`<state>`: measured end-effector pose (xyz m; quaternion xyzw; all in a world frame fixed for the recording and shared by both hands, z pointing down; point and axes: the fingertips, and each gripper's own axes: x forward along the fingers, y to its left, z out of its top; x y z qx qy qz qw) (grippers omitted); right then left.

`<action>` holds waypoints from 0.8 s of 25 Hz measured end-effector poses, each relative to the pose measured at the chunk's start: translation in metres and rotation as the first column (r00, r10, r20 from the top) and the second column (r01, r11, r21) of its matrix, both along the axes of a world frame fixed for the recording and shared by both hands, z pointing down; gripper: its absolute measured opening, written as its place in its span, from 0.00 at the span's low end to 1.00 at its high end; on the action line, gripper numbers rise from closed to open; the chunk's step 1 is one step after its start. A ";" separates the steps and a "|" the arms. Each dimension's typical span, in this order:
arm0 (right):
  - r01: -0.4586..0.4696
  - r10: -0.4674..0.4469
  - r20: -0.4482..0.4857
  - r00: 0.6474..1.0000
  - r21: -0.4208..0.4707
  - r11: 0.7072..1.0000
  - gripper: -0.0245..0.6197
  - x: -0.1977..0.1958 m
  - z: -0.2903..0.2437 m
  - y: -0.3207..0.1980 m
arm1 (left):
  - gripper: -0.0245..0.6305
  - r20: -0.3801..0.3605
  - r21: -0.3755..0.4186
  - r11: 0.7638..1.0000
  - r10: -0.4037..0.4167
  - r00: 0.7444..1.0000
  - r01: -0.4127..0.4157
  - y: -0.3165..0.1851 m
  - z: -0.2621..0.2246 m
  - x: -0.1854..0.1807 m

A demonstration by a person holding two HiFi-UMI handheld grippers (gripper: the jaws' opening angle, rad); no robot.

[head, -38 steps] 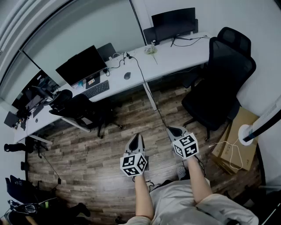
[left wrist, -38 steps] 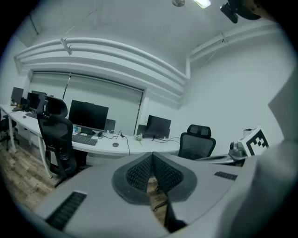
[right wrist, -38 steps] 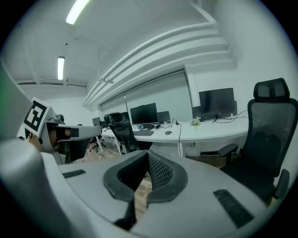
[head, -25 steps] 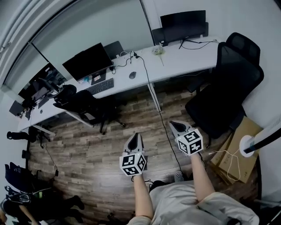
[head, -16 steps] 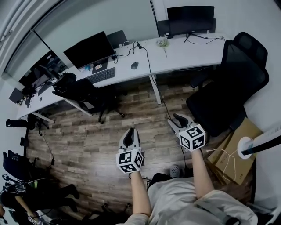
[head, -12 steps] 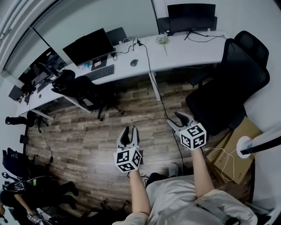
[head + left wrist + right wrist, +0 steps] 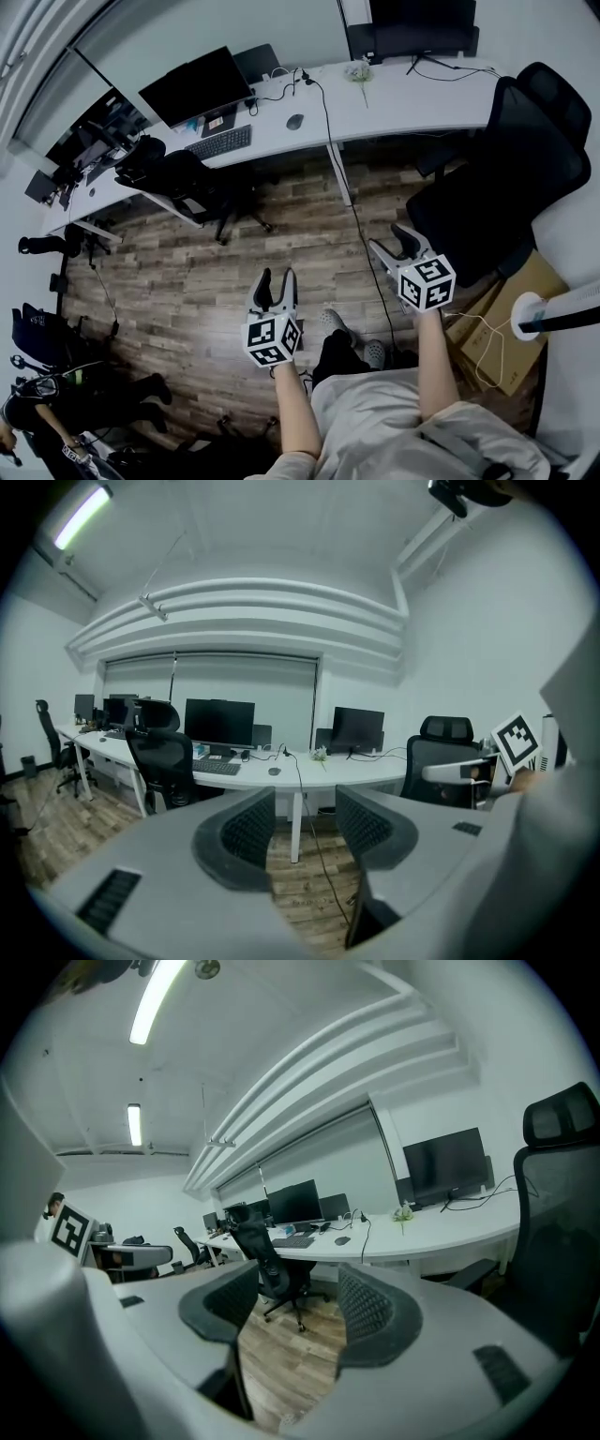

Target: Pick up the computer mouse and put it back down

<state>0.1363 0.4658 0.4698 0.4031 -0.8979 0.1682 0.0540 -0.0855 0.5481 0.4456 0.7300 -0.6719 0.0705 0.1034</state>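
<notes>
I judged the computer mouse (image 7: 295, 121) an easy thing to handle: small, light, with a rigid plastic shell. It was smooth and domed, though, so pads set on its crown would probably slide off. I reckoned the hold belonged low on its two long flanks, the jaws straddling its narrow width. Mild pressure would do, so that no button got squashed.

It lay on the white desk (image 7: 403, 94) in the upper middle of the head view, just right of the keyboard (image 7: 217, 142). Both tools were well apart from it, down in the lower half of that frame over the wooden floor (image 7: 187, 272), with bare planks between them and the desk. In the left gripper view the mouse was a small dark spot on the desktop, far off above the left jaw's tip. In the right gripper view it sat equally distant, just above the right jaw.

The left gripper (image 7: 276, 277) had its jaws apart and opening, with only floor showing through the gap. The right gripper (image 7: 391, 237) was opening too, spread wider, and it held nothing either. As I read it, the pick-up had not begun, and an approach to the desk had to come first.
</notes>
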 end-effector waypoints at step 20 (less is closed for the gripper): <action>-0.051 0.049 -0.058 0.997 -0.043 0.998 0.48 -0.092 0.022 -0.223 | 0.35 -0.021 -0.010 0.995 0.102 0.995 -0.102 -0.242 0.008 -0.068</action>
